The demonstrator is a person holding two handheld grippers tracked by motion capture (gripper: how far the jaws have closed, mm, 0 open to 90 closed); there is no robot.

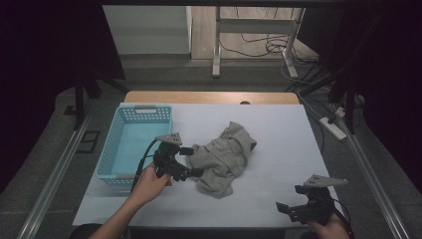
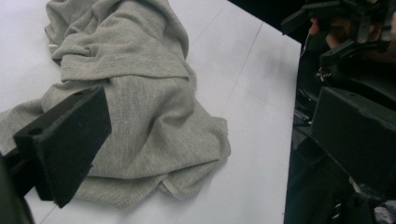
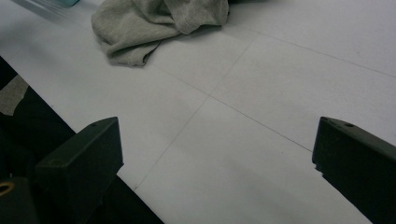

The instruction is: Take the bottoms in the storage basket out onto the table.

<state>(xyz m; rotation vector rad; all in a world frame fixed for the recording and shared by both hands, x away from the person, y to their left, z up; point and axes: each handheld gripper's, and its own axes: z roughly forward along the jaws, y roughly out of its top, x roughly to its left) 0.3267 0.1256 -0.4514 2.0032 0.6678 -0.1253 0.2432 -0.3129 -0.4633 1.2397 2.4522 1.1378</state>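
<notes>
The right gripper (image 1: 290, 208) sits at the near right edge of the table (image 1: 278, 134), held in the right hand (image 1: 328, 229), its jaws spread wide with nothing between them; in the right gripper view the two black jaws frame bare white tabletop only. Well apart from it, at the table's middle, lies a crumpled grey garment (image 1: 224, 157), bunched in loose folds with a stitched hem visible along its near edge in the left gripper view (image 2: 140, 121). The left gripper (image 1: 191, 162), held in the left hand (image 1: 148, 183), is at the garment's left edge, jaws parted wide, one on the far side and one on the near side of the cloth's edge. In the left gripper view one jaw overlaps the fabric; whether it touches cannot be told. Left of that gripper, a light blue perforated plastic basket (image 1: 113, 144) stands on the white table surface, along its left side. A black cable (image 1: 142, 164) trails from the left gripper towards the person.
</notes>
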